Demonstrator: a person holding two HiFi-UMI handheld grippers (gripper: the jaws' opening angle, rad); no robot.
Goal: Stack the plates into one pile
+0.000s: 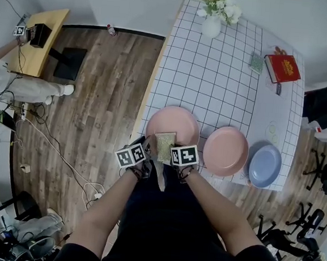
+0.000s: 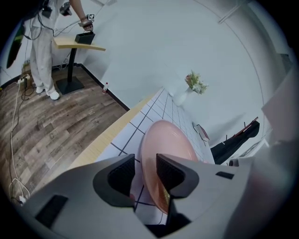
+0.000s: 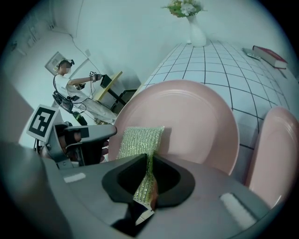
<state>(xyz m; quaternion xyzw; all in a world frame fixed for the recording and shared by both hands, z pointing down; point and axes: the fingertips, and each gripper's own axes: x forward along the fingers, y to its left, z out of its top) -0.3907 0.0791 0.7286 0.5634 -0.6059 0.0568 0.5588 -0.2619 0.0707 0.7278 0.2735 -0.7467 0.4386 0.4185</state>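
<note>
Right gripper [image 3: 148,161] is pinched shut on a glittery green scouring pad [image 3: 140,137], holding it over the big round pink plate [image 3: 196,116], probably to clear it for stacking. Left gripper [image 2: 145,163] has its jaws apart around that plate's near rim, not squeezing. Further along the white grid-patterned table [image 1: 214,74], a second pink plate [image 1: 225,151] and a blue-grey plate [image 1: 265,165] sit unstacked.

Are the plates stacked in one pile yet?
No, the left pink plate, the middle pink plate and the blue plate lie side by side.

My head view looks steeply down over the table [image 1: 225,75]; both gripper views sit low and close, sharing the left pink plate [image 1: 176,118].
</note>
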